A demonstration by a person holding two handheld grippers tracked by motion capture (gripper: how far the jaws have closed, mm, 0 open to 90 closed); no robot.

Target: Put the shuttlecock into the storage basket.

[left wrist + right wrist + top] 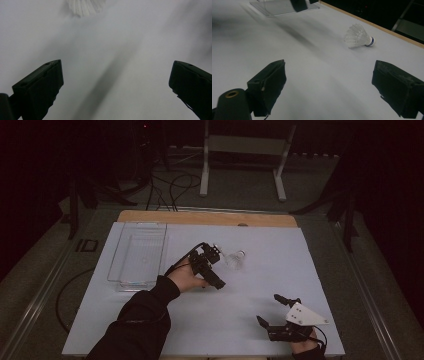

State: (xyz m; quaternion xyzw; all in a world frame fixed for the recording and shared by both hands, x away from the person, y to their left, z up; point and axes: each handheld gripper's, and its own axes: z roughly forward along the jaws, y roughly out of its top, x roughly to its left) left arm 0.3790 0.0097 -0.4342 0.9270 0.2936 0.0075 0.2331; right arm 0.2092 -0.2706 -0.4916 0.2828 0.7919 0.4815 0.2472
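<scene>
A white feather shuttlecock [236, 259] lies on its side on the white table sheet [150, 320], near the middle. My left gripper [219, 266] is just left of it, jaws wide apart and empty, pointing at it. In the left gripper view the feathers [86, 6] show at the top edge, beyond the open jaws [116, 67]. My right gripper [268, 309] rests open near the front right edge. In the right gripper view [329, 66] the shuttlecock [358, 36] lies farther off, its cork to the right.
A clear plastic tray [137, 252] sits empty at the sheet's back left, also seen as the tray [274, 7] in the right gripper view. A wooden table edge [200, 217] runs along the back. Cables and a white stand are on the floor beyond.
</scene>
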